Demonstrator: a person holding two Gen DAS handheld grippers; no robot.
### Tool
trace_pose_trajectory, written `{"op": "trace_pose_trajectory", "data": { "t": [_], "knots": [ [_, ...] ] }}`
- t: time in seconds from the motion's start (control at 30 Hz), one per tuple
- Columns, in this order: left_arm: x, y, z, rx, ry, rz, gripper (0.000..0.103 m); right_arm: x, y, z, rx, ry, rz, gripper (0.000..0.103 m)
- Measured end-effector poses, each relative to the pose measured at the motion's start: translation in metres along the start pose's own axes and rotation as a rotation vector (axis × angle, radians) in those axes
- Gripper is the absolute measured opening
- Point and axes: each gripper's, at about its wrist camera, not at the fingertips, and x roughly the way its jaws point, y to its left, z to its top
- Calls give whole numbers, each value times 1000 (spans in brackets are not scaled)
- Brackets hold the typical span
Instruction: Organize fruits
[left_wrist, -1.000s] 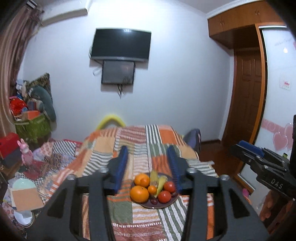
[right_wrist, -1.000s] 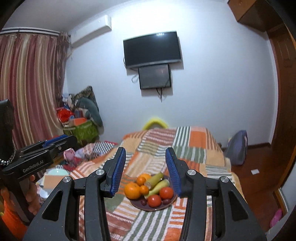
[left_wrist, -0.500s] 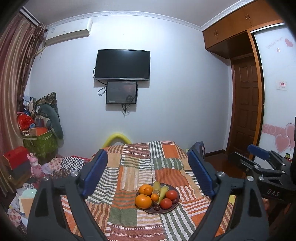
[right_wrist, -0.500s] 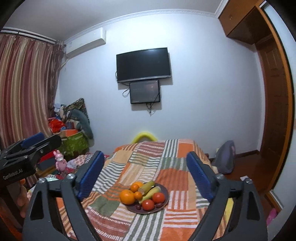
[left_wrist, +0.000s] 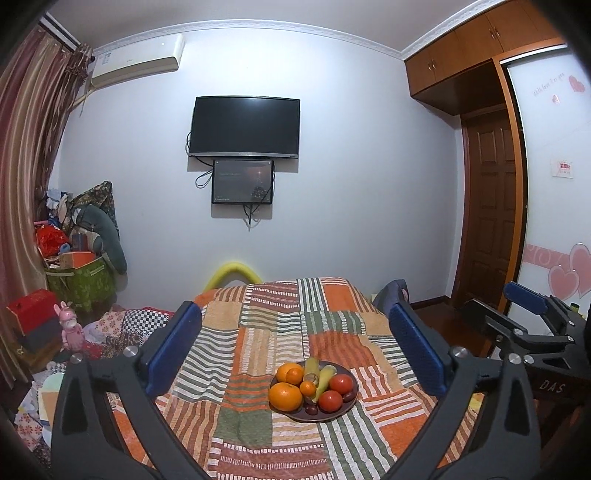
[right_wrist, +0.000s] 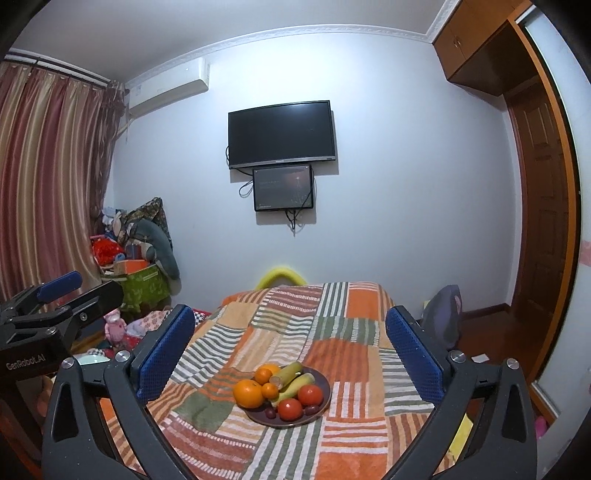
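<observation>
A dark round plate (left_wrist: 334, 416) sits on a striped patchwork cloth (left_wrist: 258, 332) over a table. It holds a large orange (left_wrist: 284, 397), smaller oranges (left_wrist: 290, 373), two corn cobs (left_wrist: 322, 377), two red tomatoes (left_wrist: 330, 401) and dark grapes (left_wrist: 312, 409). My left gripper (left_wrist: 294, 349) is wide open and empty, held back from and above the plate. My right gripper (right_wrist: 290, 350) is wide open and empty too; the plate (right_wrist: 258, 418) with the large orange (right_wrist: 248, 394) and tomatoes (right_wrist: 290, 409) lies ahead between its fingers. The right gripper shows at the left view's right edge (left_wrist: 532, 325).
A TV (left_wrist: 243, 127) and a small screen hang on the far wall. Clutter, a green box (left_wrist: 83, 284) and a pink toy (left_wrist: 71, 330) fill the left side. A wooden door (left_wrist: 487, 206) stands at the right, a backpack (right_wrist: 443, 317) beside the table.
Both grippers opened from narrow to wide and pulled back and up from the plate. The fruit has not moved.
</observation>
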Motion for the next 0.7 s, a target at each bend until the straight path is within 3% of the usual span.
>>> {"op": "trace_pose_trajectory", "data": {
  "t": [0.7],
  "knots": [
    [6, -5, -2, 13, 24, -14, 103, -5, -5, 2, 18, 4, -4, 103]
  ]
}}
